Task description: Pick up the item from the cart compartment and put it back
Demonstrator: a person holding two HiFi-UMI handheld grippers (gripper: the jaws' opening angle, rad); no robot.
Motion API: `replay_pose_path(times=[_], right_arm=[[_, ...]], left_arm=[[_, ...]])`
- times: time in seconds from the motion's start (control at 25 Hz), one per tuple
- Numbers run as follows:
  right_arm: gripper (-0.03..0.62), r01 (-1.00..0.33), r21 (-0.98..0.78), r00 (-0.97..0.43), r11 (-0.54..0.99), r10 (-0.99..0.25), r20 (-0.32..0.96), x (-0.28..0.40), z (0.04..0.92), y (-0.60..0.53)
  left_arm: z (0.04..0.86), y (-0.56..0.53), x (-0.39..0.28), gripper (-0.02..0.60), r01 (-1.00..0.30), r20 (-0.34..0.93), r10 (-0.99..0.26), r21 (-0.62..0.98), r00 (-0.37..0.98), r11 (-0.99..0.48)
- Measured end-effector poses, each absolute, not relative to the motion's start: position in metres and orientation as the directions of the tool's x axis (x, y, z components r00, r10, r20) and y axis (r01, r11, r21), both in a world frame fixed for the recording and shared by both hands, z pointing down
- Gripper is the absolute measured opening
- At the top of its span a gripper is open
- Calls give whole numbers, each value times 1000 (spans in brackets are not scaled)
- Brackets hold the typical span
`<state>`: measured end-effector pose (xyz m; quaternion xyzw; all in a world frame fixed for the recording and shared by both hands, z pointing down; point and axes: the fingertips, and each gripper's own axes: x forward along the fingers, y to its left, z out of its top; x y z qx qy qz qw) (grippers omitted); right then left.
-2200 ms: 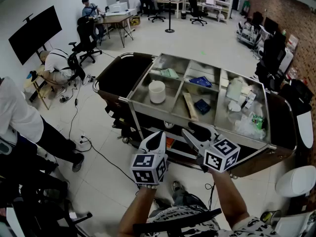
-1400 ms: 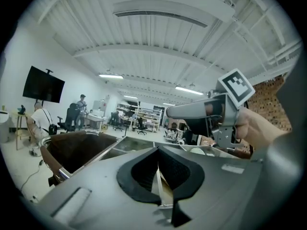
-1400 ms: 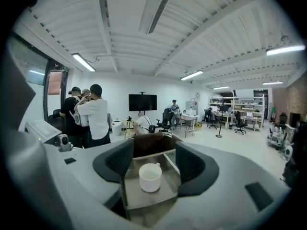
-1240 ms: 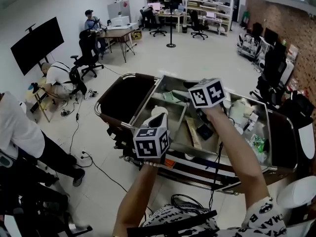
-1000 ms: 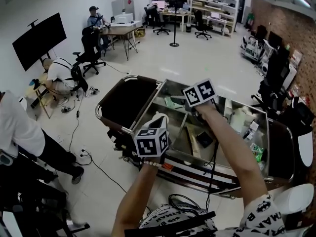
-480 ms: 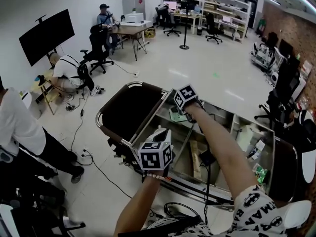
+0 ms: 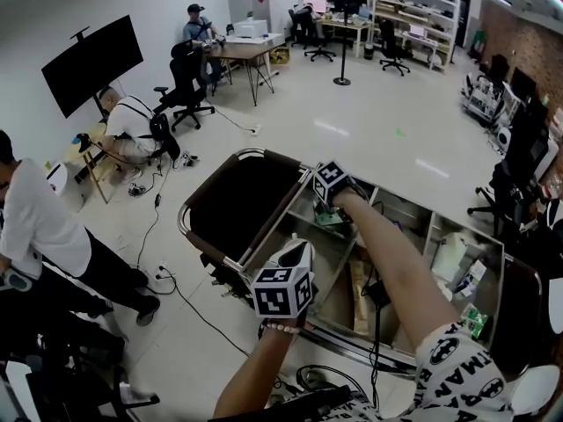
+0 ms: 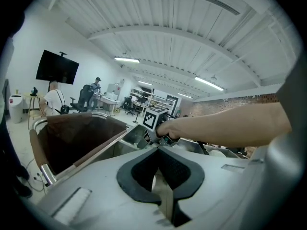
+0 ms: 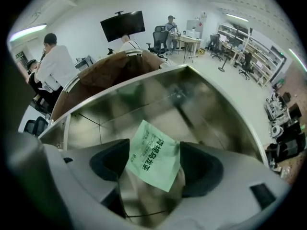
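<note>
Your right tongs [image 9: 156,174], which have just been opening wide, point down astride the green packet [image 9: 153,152] lying ungripped in the cart's far-left compartment [image 9: 192,114], ready to pinch it, while your empty left tongs [image 8: 158,150] hover pressed together, clear of the reach.

Left claw [image 8: 158,148] closed, right [image 9: 154,152] newly agape

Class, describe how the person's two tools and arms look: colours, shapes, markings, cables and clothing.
Both the left tool and the right tool are pale grey, with tapering jaws lined by black pads. Each carries a white cube printed with black square markers. A black cable trails by the right arm. The person wears a short-sleeved white shirt with black print.
</note>
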<state>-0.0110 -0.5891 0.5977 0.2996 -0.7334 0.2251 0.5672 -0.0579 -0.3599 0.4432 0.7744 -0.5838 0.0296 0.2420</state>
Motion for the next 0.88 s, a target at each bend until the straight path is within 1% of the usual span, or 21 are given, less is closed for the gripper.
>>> replay_pose_path(times=[0.16,0.28,0.32,0.36,0.4,0.52,0.56,0.72,0.88], right_arm=[[339,-678,40,-124,734,-167,978,-6,612,-589],[334,-665,45,-115,746,-161,980,-7,614,-587],[322,-663,41,-121,748,-161,980,-8,614,-588],[289,-662,37,-127,748,-161,979,-9,613,-588],[215,-662,31,-133,749,-159,978,-9,612,-587],[141,-659,13,-157,752,-155,975,-11,607,-583],[127,-657,15,-165,754,-163,973,-13,604,-582],[110,-652,45,-210,757,-237,949,-17,573,-581],[101,-668,46,-308,743,-332,892,-16,530,-574]], left_arm=[[449,-358,-62,0,-920,333,-892,343,306,-188],[452,-355,-65,0,-921,333,-894,347,299,-179],[452,-354,-66,0,-920,332,-895,349,298,-177],[453,-352,-66,0,-920,331,-895,351,298,-176],[453,-351,-65,0,-919,331,-895,353,299,-176],[455,-348,-64,0,-917,335,-891,354,306,-182],[455,-347,-65,0,-918,335,-891,352,306,-183],[451,-345,-68,0,-918,324,-895,349,306,-187],[444,-340,-70,0,-915,303,-900,349,315,-203]])
